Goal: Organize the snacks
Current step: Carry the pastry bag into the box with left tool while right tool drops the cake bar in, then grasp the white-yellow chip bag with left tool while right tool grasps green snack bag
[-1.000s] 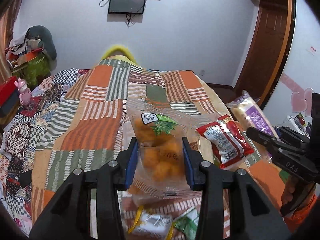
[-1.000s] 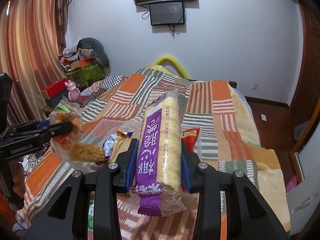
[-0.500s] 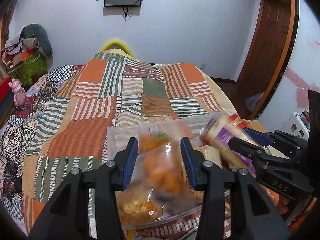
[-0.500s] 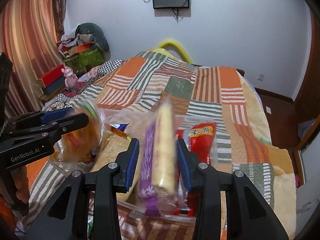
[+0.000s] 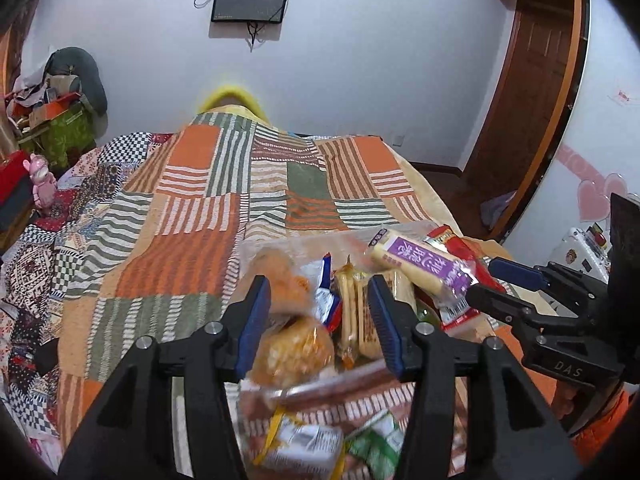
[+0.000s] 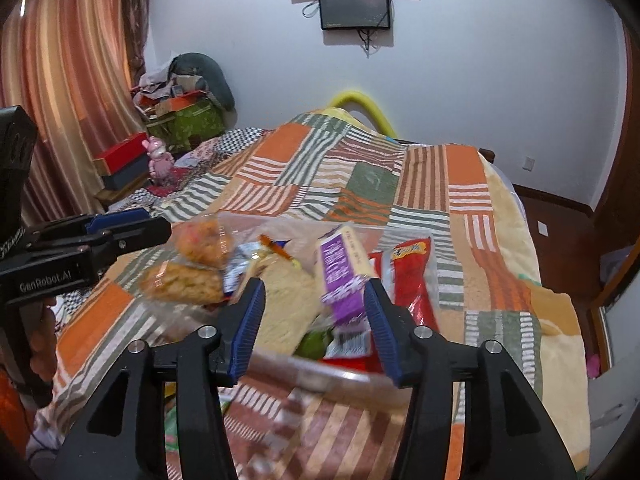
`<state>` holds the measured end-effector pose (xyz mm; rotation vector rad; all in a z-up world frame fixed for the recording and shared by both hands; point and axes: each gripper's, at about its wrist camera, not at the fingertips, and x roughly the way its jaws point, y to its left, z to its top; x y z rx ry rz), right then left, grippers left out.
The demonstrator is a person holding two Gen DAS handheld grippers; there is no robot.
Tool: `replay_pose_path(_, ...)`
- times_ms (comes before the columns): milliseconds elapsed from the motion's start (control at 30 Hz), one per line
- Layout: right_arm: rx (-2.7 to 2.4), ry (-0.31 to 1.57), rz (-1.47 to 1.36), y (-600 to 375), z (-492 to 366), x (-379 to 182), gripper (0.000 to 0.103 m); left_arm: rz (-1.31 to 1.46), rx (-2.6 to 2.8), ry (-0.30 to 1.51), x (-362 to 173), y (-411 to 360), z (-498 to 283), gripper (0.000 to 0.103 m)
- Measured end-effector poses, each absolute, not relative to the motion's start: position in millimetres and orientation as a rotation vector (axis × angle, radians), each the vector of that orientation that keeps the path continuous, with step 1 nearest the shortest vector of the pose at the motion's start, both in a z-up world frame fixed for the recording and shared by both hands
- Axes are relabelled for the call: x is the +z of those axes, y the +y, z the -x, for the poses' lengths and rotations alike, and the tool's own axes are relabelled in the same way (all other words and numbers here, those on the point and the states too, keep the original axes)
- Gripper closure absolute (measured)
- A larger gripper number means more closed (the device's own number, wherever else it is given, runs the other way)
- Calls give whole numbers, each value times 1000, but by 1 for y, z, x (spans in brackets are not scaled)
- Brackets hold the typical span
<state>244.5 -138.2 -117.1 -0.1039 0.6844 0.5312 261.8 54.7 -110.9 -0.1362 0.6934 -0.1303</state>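
A clear plastic bin (image 5: 316, 387) (image 6: 340, 376) sits on the patchwork quilt and holds several snack packs. My left gripper (image 5: 320, 320) hovers over its near rim with its jaws opening. The orange snack bag (image 5: 292, 340) (image 6: 200, 256) lies blurred in the bin between and below them, no longer pinched. My right gripper (image 6: 314, 320) is beside it, jaws opening too. The long purple-and-yellow pack (image 6: 340, 272) (image 5: 420, 264) has dropped slanting into the bin, close to the right finger. A red pack (image 6: 412, 280) lies at the bin's right side.
Loose packs lie on the quilt in front of the bin: a white-yellow one (image 5: 300, 448) and a green one (image 5: 376, 444). The bed (image 5: 200, 240) stretches ahead to the wall. Clutter and a pink toy (image 6: 158, 156) stand left, a wooden door (image 5: 528, 80) right.
Both grippers came together over the bin and widened. The orange bag slipped from the left jaws and the purple pack from the right jaws, both dropping into the bin.
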Motion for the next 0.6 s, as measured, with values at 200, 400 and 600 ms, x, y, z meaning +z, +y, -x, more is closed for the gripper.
replay_pose_path(200,569,722,90,-135,-224,-127,46,102,-107,716,-116,64,-226,42)
replay_pose_path(400,608,828,67,-122,-216,-156,44,92,-95,810,-145,72,-202,40)
replay_pose_path(600,653,915,80,-98,-214,-183,44,105,-112,888,-176,74,-188,40)
